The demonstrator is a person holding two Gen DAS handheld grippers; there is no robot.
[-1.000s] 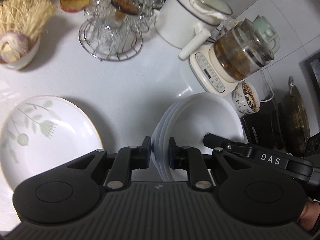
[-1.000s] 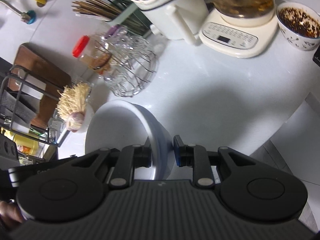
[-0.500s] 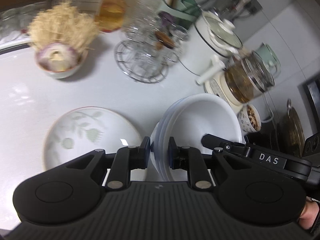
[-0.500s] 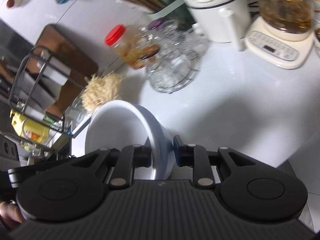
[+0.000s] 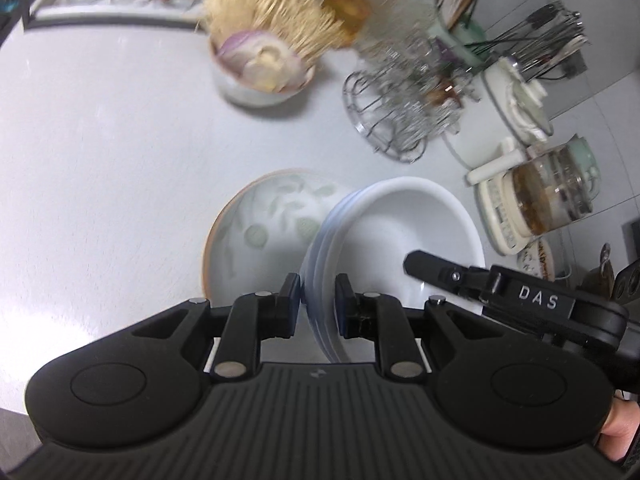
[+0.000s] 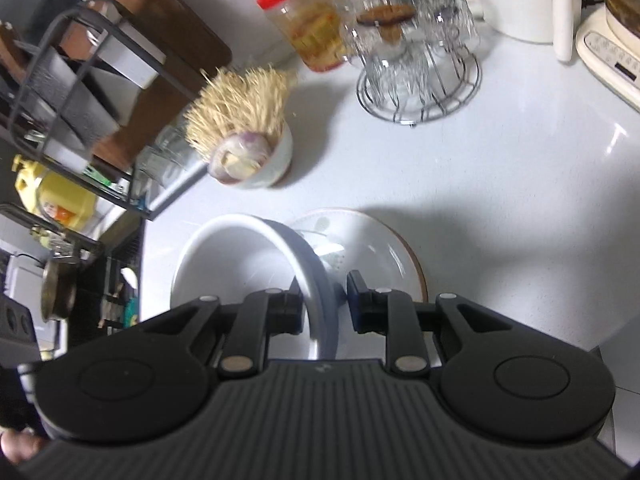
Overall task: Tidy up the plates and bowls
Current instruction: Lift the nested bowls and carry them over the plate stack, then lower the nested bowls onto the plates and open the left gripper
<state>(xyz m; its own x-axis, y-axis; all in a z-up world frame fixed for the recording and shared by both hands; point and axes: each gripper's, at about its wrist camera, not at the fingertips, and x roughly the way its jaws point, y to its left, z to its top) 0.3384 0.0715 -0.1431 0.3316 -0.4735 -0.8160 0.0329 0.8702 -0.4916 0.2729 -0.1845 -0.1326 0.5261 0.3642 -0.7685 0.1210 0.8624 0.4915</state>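
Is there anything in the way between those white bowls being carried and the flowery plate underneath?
Nothing visible. The stack of white bowls, gripped on opposite rims by the left gripper and right gripper, hangs partly over the leaf-patterned plate, whose visible surface looks bare. The part under the bowls is hidden.

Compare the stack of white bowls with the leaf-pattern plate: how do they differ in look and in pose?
The stack of white bowls is plain white and deep; the leaf-pattern plate is shallow, with green leaves and a brownish rim. The stack is tilted, its rim gripped on opposite sides by the left gripper and the right gripper; the plate lies flat on the counter, ungripped. The stack partly hides the plate. Both are round and look empty.
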